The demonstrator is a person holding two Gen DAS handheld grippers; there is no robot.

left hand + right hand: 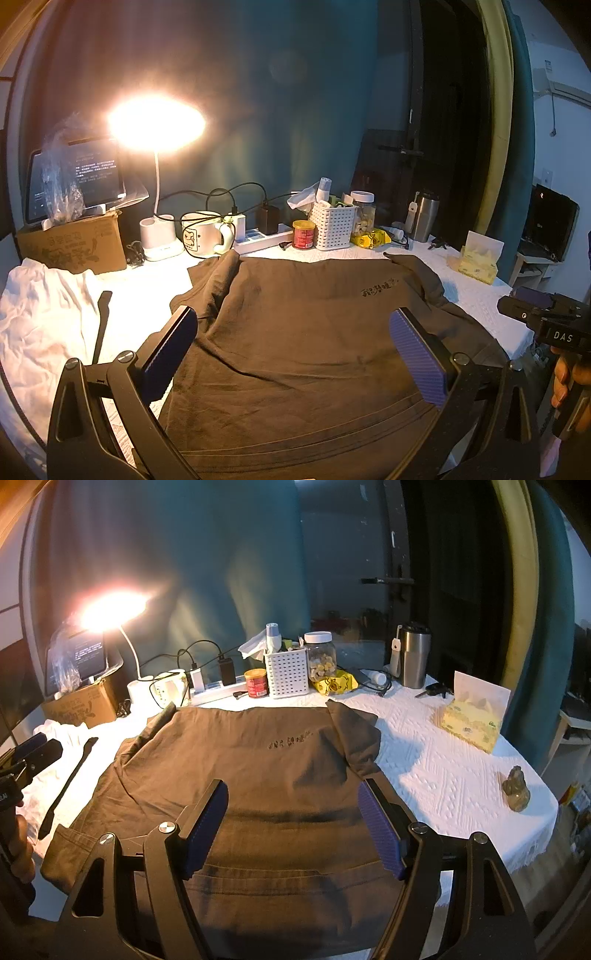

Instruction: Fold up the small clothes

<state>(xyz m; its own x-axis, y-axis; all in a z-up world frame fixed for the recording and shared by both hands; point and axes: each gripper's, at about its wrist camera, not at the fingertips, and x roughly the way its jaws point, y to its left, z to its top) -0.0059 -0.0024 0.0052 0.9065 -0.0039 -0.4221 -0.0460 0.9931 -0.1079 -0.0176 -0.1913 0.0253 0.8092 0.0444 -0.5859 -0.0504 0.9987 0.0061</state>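
Note:
A brown T-shirt (303, 343) lies spread flat on the white table cover, hem toward me, with small dark print on the chest (378, 288). It also shows in the right wrist view (258, 775). My left gripper (293, 325) is open and empty, hovering over the shirt's lower part. My right gripper (293, 797) is open and empty above the shirt near the hem. The right gripper also appears at the right edge of the left wrist view (546, 317). The left gripper shows at the left edge of the right wrist view (33, 753).
A white garment (40, 314) lies crumpled at the left. Along the back stand a lit desk lamp (157, 122), cardboard box (74, 243), mug (201, 234), power strip (262, 236), white basket (332, 225), steel tumbler (413, 657) and tissue pack (472, 720). A small figurine (515, 788) sits near the right edge.

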